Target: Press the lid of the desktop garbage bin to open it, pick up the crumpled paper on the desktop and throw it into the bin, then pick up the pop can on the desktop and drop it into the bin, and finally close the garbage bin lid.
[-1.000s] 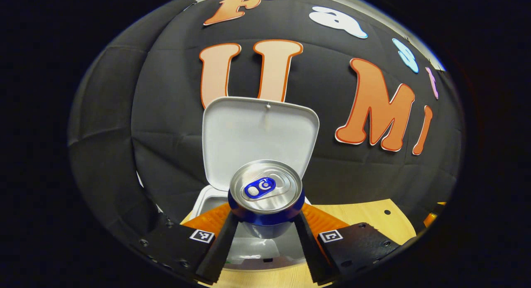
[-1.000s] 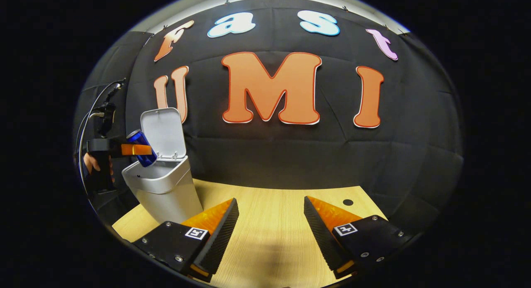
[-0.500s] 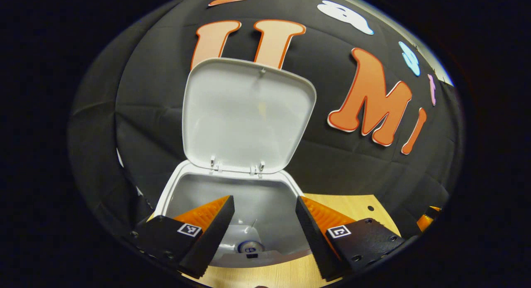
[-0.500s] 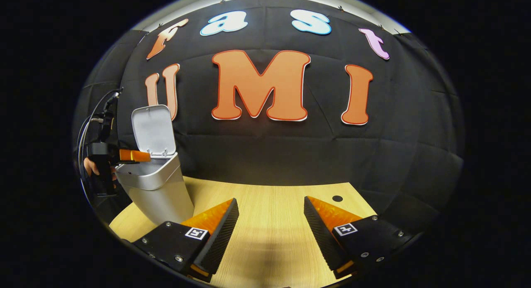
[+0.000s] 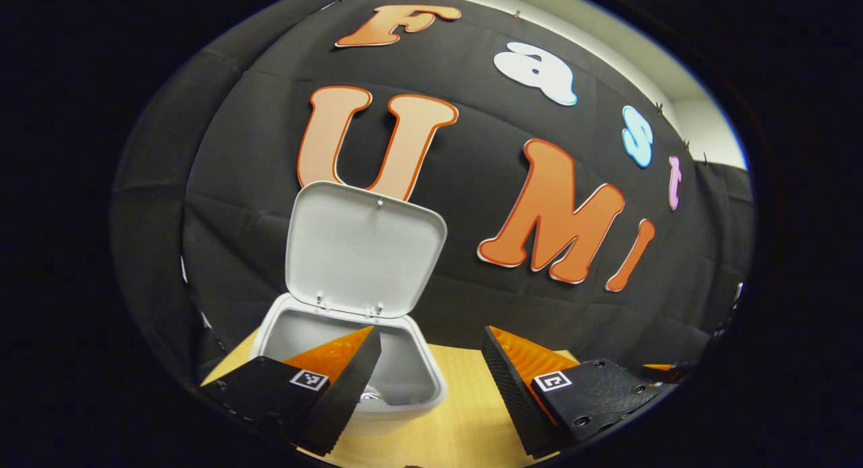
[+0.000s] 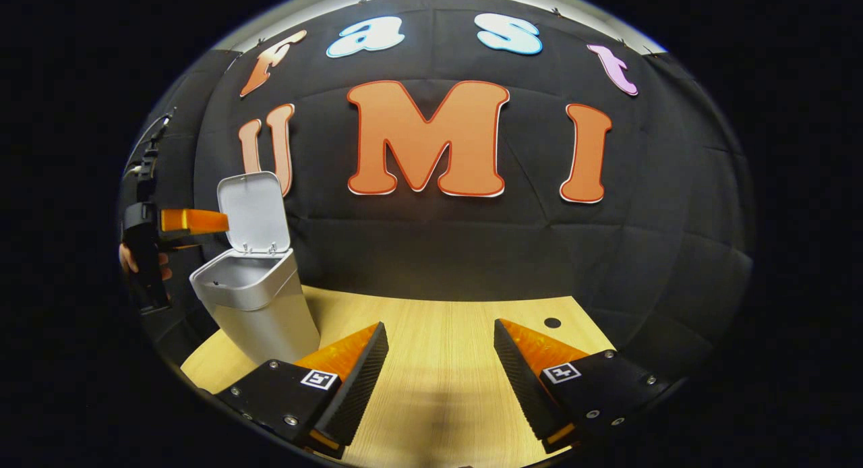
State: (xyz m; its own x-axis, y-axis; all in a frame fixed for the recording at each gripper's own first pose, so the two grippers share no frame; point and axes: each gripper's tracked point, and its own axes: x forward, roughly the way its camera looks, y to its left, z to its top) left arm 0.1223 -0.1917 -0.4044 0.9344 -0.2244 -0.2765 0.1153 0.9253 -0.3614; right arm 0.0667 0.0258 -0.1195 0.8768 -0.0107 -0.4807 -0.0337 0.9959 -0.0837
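Garbage bin (image 5: 350,360): it stands on the desktop's left end, its lid (image 5: 364,249) hinged upright at the back, mouth open. The left gripper (image 5: 428,380) hangs above and in front of the mouth, fingers spread wide and empty. A glint deep inside may be the pop can; not certain. Closing step, by my judgement: reach over the lid's top edge, push it forward and down evenly until it latches. The right gripper (image 6: 438,380) is parted wide and empty over the bare wooden desktop (image 6: 438,319). Black cloth (image 6: 472,245) backs the booth.
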